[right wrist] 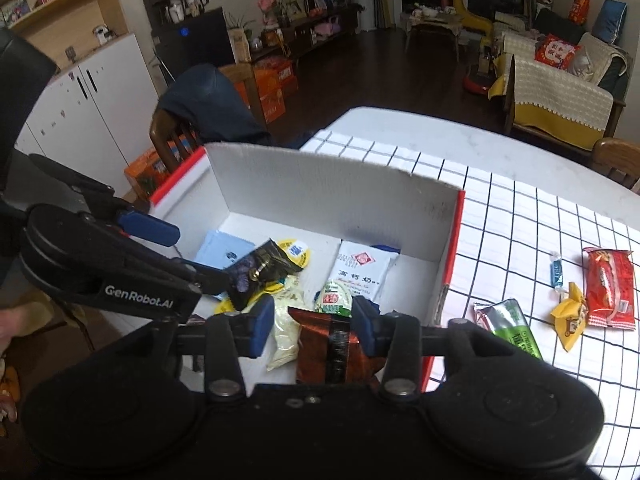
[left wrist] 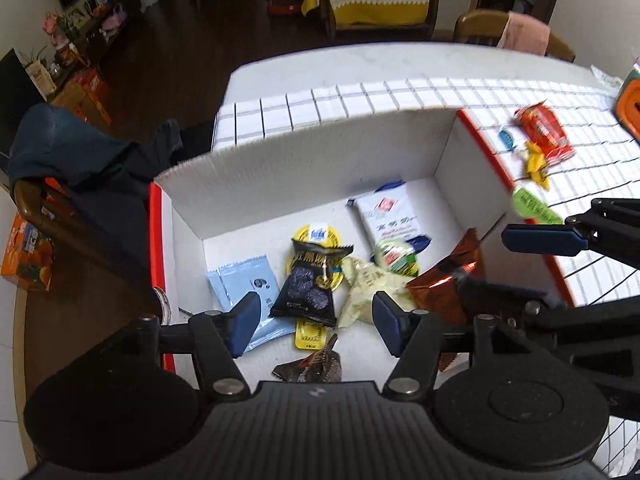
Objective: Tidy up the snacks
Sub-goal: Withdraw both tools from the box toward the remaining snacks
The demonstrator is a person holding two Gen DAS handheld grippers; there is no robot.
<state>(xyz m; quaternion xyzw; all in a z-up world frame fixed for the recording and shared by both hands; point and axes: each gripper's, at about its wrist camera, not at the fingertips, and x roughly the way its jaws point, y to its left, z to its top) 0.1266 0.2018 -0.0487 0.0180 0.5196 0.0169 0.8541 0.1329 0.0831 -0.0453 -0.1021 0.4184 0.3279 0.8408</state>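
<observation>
A checked tablecloth (right wrist: pixel 520 216) covered the table, and on it sat a white corrugated box (right wrist: pixel 332 196) with red edging, already holding most of the snacks. Both grippers hung over the box. The right gripper (right wrist: pixel 313 326) pinched a shiny copper-brown foil packet (right wrist: pixel 332 344), whose lower end was hidden behind the tool's body. The left gripper (left wrist: pixel 316 322) stood spread, nothing between its blue pads, above a black cookie packet (left wrist: pixel 310 284). Only the right view showed the loose ones clearly: a red packet (right wrist: pixel 610 288), a green stick (right wrist: pixel 514 326), a yellow candy (right wrist: pixel 570 320) and a small blue candy (right wrist: pixel 557 272), lying near one another on the cloth beside the box.
</observation>
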